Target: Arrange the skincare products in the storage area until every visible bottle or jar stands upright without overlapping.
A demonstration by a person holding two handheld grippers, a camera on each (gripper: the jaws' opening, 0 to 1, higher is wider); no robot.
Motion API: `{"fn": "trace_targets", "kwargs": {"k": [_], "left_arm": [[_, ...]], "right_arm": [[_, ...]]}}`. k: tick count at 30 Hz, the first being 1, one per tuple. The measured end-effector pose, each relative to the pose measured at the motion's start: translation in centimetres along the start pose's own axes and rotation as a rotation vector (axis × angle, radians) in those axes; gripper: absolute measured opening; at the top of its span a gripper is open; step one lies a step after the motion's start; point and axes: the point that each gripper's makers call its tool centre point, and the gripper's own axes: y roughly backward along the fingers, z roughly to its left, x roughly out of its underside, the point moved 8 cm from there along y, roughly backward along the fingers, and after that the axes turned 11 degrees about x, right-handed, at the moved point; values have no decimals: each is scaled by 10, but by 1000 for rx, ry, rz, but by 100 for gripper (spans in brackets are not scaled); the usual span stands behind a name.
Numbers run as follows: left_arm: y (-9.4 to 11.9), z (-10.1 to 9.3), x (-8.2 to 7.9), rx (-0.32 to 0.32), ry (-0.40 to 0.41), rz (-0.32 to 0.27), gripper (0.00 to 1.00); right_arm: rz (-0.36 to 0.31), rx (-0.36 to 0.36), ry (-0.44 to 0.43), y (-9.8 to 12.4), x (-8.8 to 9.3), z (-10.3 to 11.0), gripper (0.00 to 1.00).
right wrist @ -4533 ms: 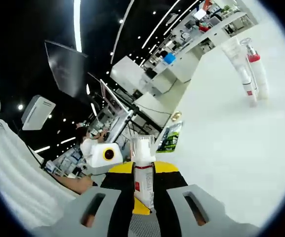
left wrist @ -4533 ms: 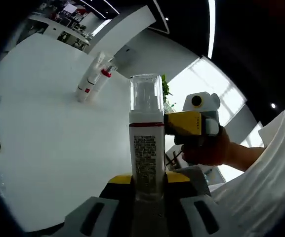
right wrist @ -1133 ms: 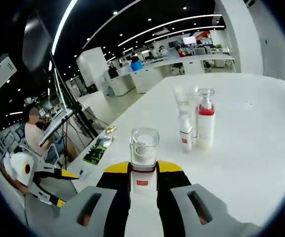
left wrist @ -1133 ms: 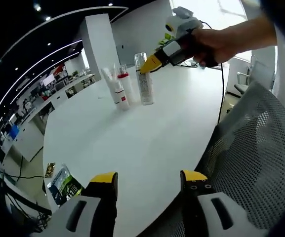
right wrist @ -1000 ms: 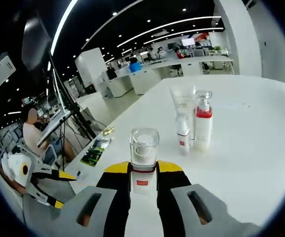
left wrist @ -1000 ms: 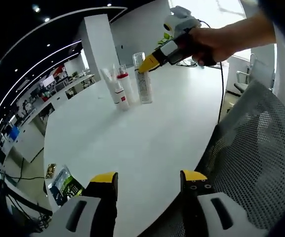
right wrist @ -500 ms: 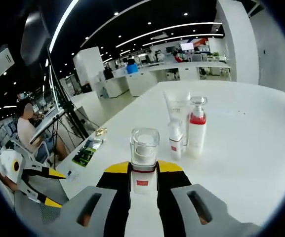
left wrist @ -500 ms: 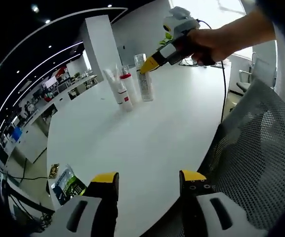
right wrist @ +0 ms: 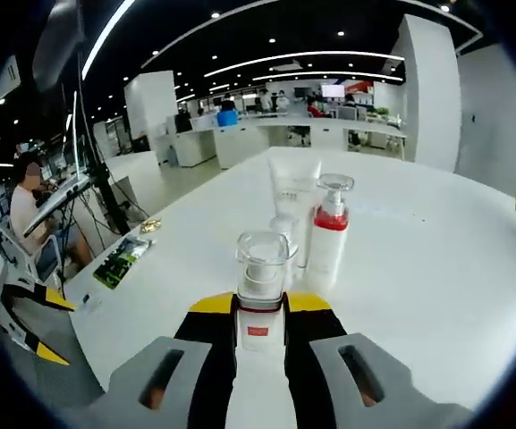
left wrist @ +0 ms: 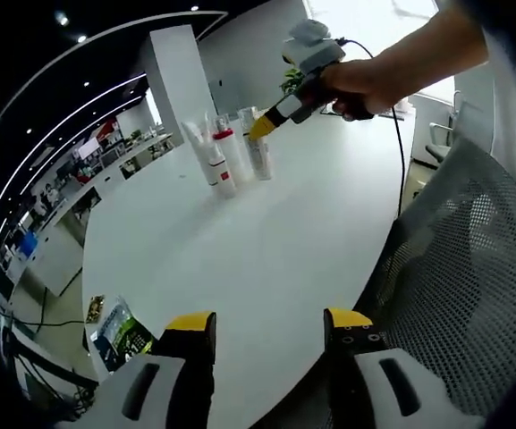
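Here the right gripper (right wrist: 259, 344) clamps a clear-capped bottle (right wrist: 260, 268) upright just beside the red-collared pump bottle (right wrist: 328, 231) on the white counter (right wrist: 436, 286). Seen in the left gripper view, a hand (left wrist: 356, 79) steers it, while the left gripper (left wrist: 268, 326) hangs empty, jaws wide.

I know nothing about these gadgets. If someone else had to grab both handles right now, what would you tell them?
Right gripper: shut on the clear-capped bottle, held upright beside the others.
Left gripper: open, holding nothing, low over the near edge of the white table.
Standing upright in a cluster on the table: a pump bottle with a red collar, a white tube, and a small bottle in front of it.
Done: those three stand upright.
Left: probably set the held bottle down next to them without touching, then release.
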Motion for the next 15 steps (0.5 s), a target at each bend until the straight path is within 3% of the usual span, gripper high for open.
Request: {"fn": "trace_targets", "kwargs": {"k": [7,15], "left_arm": [[0,2,2,-7,10,10,50],[-1,2,4,-7,21,30,49]], "right_arm": [[27,55,56,-21,4,-10,17],[20,110,47,-42,3,-15,18]]}}
